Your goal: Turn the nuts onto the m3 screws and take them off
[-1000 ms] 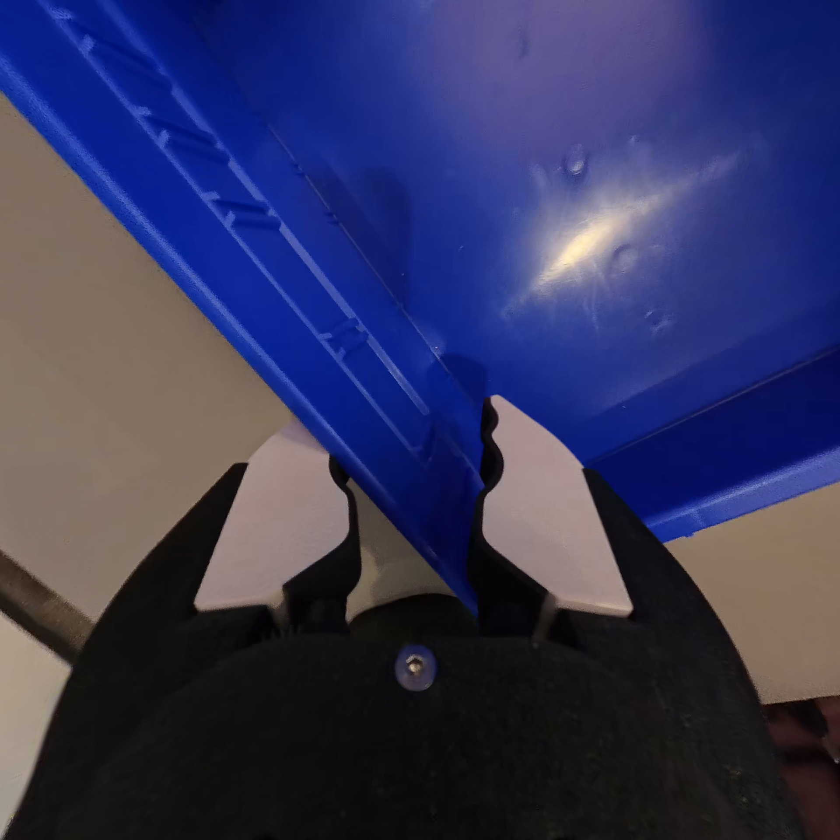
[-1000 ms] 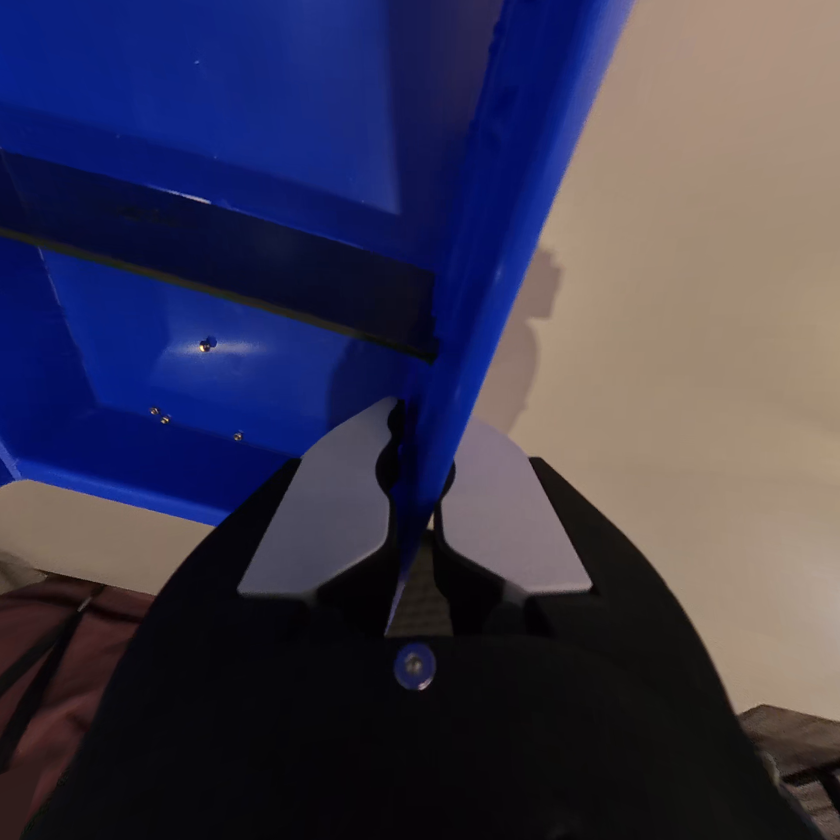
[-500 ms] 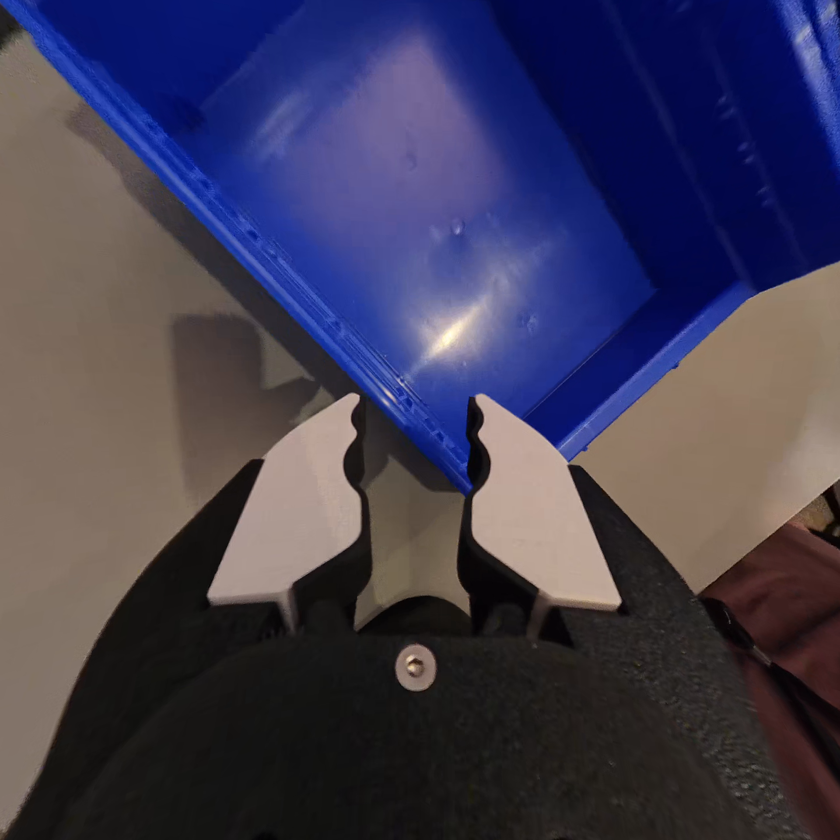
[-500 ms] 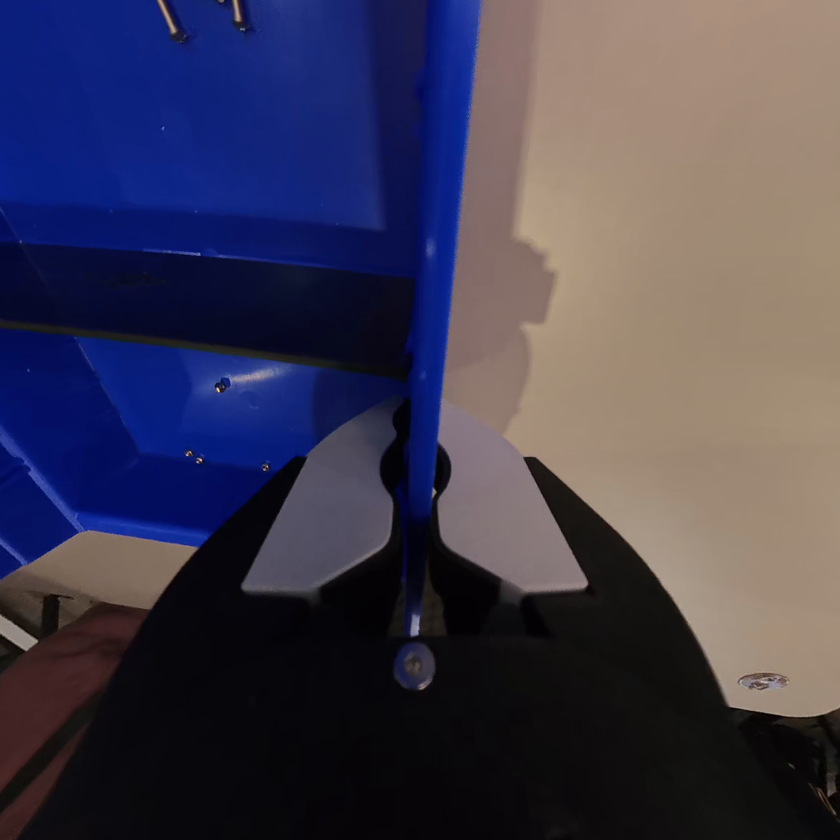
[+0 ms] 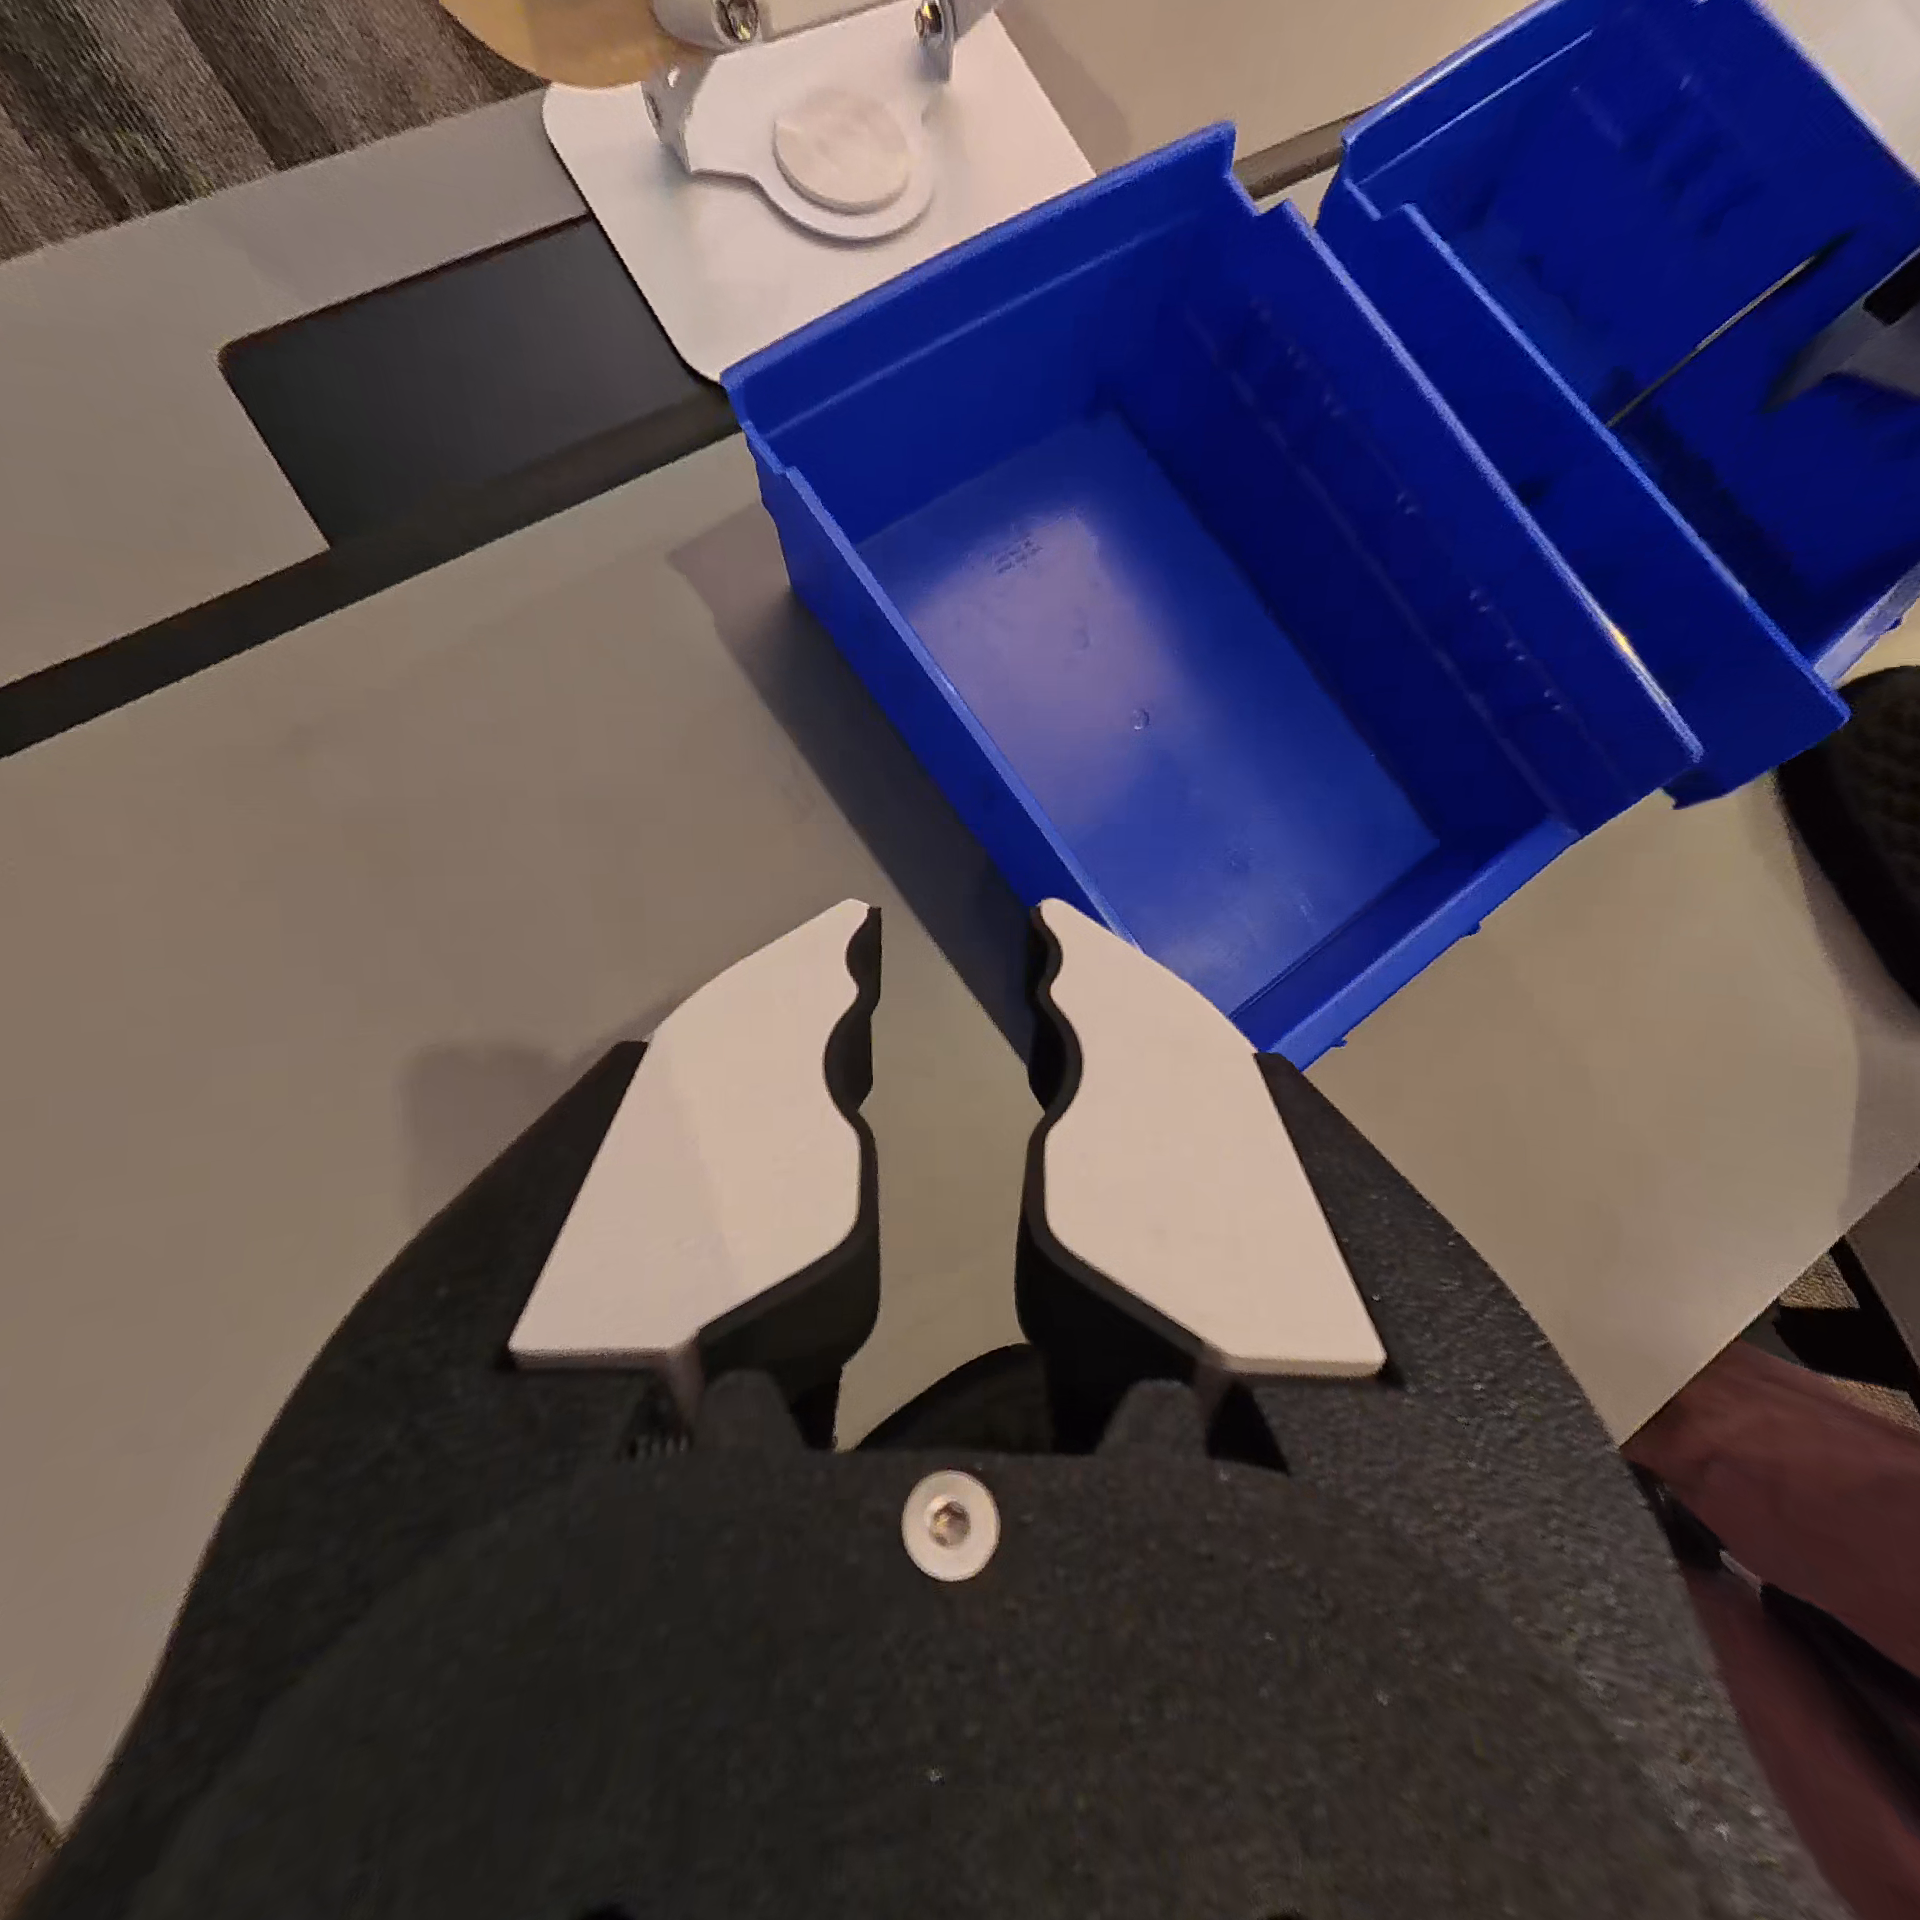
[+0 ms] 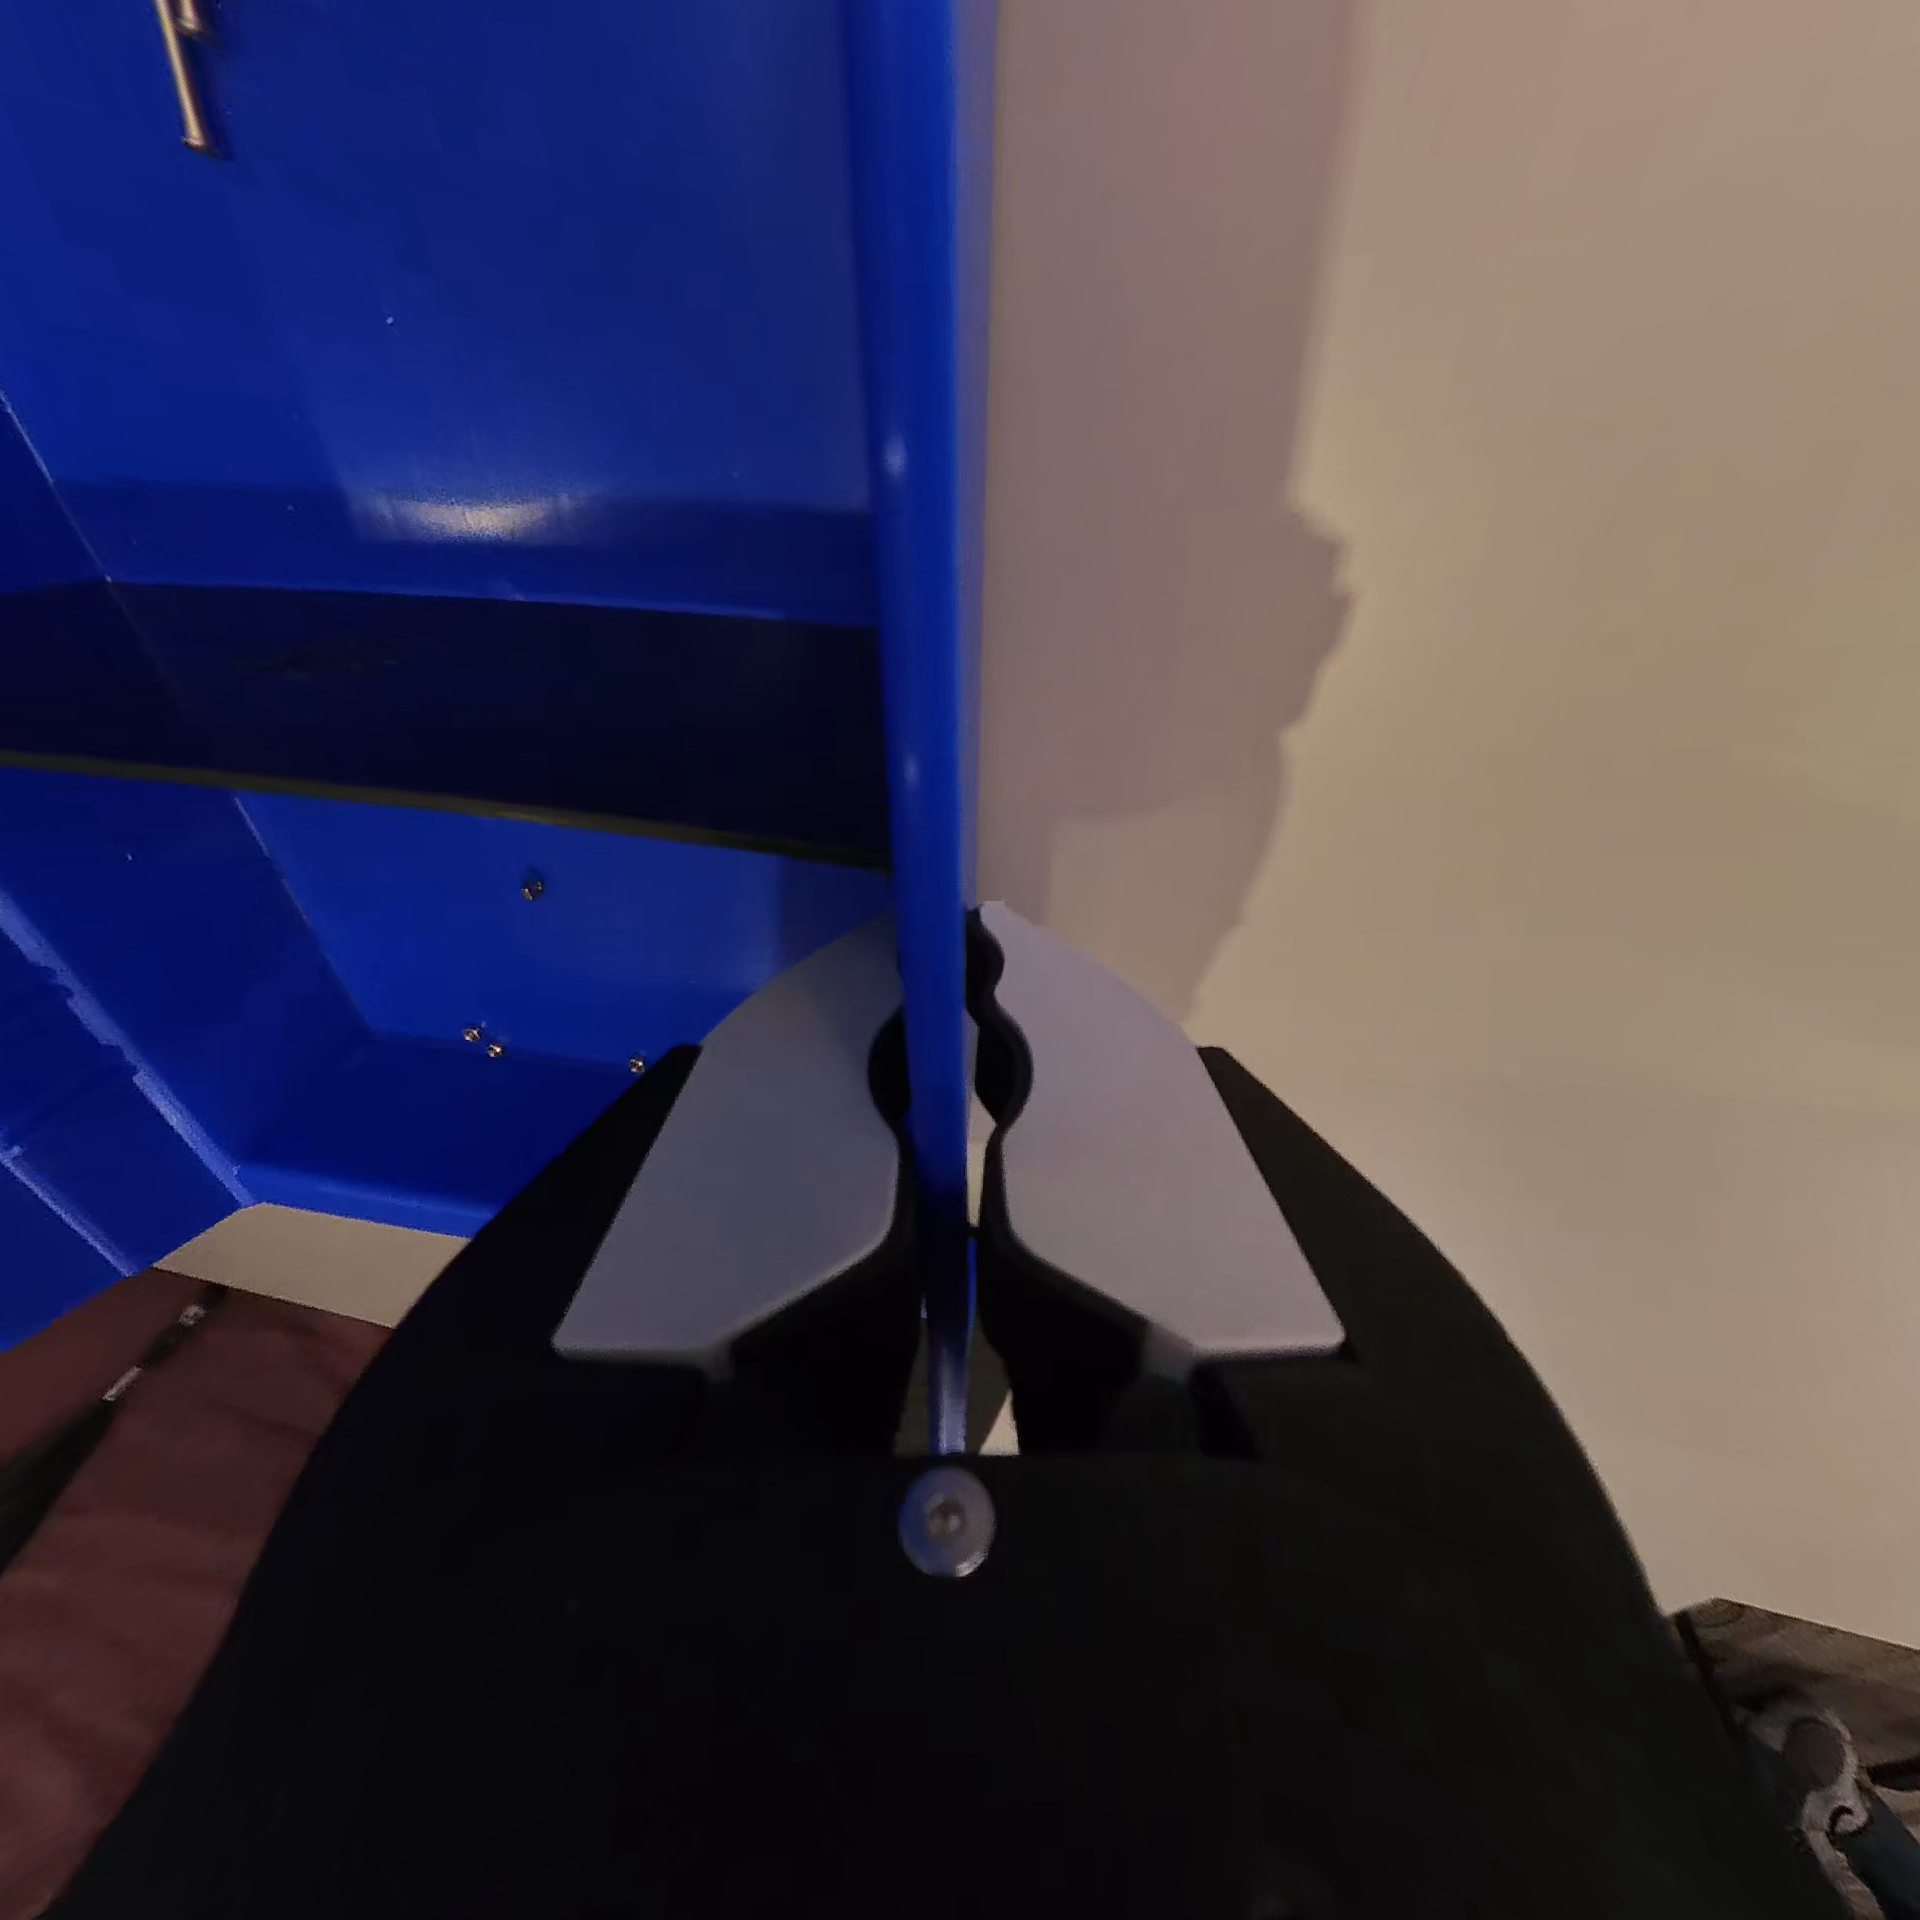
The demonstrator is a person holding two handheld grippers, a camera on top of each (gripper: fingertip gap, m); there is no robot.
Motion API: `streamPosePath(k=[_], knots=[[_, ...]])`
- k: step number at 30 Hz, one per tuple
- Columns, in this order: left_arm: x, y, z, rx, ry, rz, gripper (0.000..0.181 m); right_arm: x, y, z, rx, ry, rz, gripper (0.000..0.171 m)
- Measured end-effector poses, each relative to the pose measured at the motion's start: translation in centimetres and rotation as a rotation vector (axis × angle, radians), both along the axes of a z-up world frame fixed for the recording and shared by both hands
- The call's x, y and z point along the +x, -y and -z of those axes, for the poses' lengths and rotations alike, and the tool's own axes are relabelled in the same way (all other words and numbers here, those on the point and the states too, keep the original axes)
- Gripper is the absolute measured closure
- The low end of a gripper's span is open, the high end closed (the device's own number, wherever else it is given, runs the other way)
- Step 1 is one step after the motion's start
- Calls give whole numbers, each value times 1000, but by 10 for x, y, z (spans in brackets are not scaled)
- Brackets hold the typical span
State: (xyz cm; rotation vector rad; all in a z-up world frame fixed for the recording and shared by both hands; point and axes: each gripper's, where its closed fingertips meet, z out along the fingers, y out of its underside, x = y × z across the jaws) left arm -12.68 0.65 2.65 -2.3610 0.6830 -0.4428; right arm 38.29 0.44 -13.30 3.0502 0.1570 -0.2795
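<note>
Since half a second ago the left gripper [image 5: 954, 966] has backed off the blue bin [image 5: 1164, 665] whose wall it straddled; the right gripper has stayed put.

Left wrist view: the jaws stand spread with nothing between them, only the grey table [image 5: 416, 831] below. The bin sits ahead and to the right of the tips, its near corner just beside the right finger, and it looks bare inside. A second blue bin [image 5: 1714, 343] lies farther right, touching or nearly touching the first. A white mount plate [image 5: 831, 156] is well ahead.

Right wrist view: the right gripper [image 6: 935, 1023] is pressed together on the side wall of the divided blue bin [image 6: 914, 520], the wall running straight up between the fingers. Left of the tips, in the near compartment, lie the nuts [image 6: 483, 1037], small brassy specks, one [image 6: 532, 886] apart from the rest. Beyond the dark divider [image 6: 416, 675], far ahead and left, are the screws [image 6: 192, 104], partly cut off by the frame.

Nuts and screws are light, hard and slick, likely to skitter or roll. A screw is best taken across its shank, a nut by its flats.
</note>
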Motion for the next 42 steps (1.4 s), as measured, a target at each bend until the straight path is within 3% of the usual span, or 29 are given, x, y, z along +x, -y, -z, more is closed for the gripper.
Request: streamPosePath(k=[7, 16, 20, 24, 33, 36, 42], knots=[[-7, 5, -12, 33, 12, -5, 156, 18, -9, -29, 32, 59, -38, 166], [-30, -1, -9, 5, 34, -65, 156, -24, -23, -124, 60, 82, -146, 165], [-55, -1, -13, 7, 67, -128, 155, -85, -31, -154, 46, 66, -254, 165], [-95, 1, -18, 22, 94, -240, 155, -166, -39, -162, 19, 25, -400, 166], [-172, 19, -25, 63, 156, -441, 155, -358, -48, -145, 47, -79, -650, 165], [-212, 27, -24, 87, 77, -600, 155, -410, -44, -136, 40, -82, -703, 165], [-248, 48, -29, 117, 144, -705, 153, -498, -35, -117, 29, -131, -788, 165]])
